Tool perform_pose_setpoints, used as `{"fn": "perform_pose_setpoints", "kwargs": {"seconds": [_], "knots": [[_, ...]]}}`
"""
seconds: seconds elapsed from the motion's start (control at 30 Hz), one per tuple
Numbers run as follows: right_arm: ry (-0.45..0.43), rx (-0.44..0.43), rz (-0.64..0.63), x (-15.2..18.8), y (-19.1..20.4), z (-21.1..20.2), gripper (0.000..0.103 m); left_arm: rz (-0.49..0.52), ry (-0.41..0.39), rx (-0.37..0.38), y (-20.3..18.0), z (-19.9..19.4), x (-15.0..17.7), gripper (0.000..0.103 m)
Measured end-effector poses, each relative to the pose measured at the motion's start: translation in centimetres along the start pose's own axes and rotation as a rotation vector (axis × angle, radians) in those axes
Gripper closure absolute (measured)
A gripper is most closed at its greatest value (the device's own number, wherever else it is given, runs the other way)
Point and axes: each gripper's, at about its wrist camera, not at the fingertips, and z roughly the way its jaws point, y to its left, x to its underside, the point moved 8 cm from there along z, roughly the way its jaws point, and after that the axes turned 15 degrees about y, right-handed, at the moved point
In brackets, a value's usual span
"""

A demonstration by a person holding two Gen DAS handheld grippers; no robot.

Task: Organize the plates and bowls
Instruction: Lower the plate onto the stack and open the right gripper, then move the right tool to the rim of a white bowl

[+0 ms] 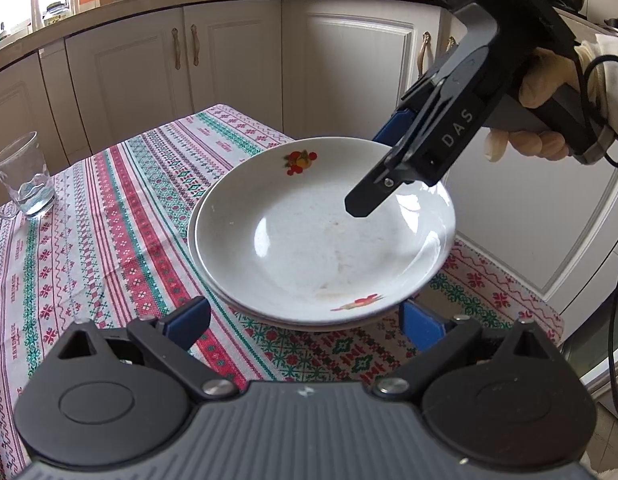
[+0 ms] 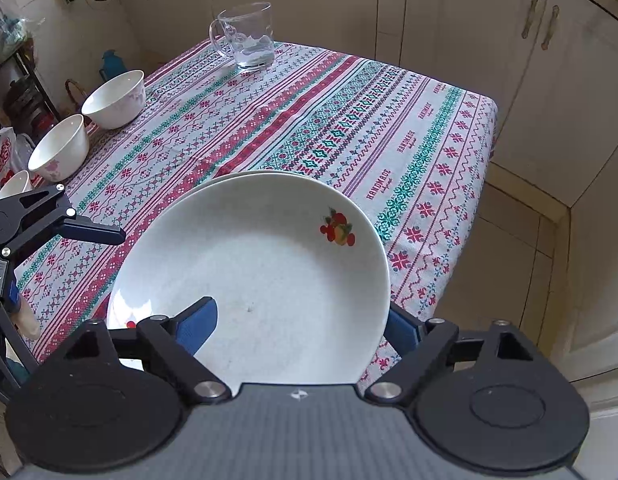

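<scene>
Right gripper point(image 2: 297, 324) astride plate point(image 2: 269, 264) rim

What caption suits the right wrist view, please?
Right gripper open around the top plate stacked on another, on a patterned tablecloth.

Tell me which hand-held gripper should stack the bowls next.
Left. The left hand-held gripper is open and holds nothing, and it sits on the bowls' side of the table. The right hand-held gripper straddles the top plate's rim, one finger over it and one under.

Right tool point(image 1: 383, 160) over stacked white plates point(image 1: 309, 248) on patterned tablecloth point(image 1: 109, 220).
</scene>
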Motion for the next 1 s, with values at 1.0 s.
{"fn": "perform_pose_setpoints", "kwargs": {"seconds": [1.0], "knots": [[-0.418,0.397,0.224,5.8,10.9,-2.6,0.000,-0.045,-0.026,-0.111,2.5,-5.4,4.3,0.003]]}}
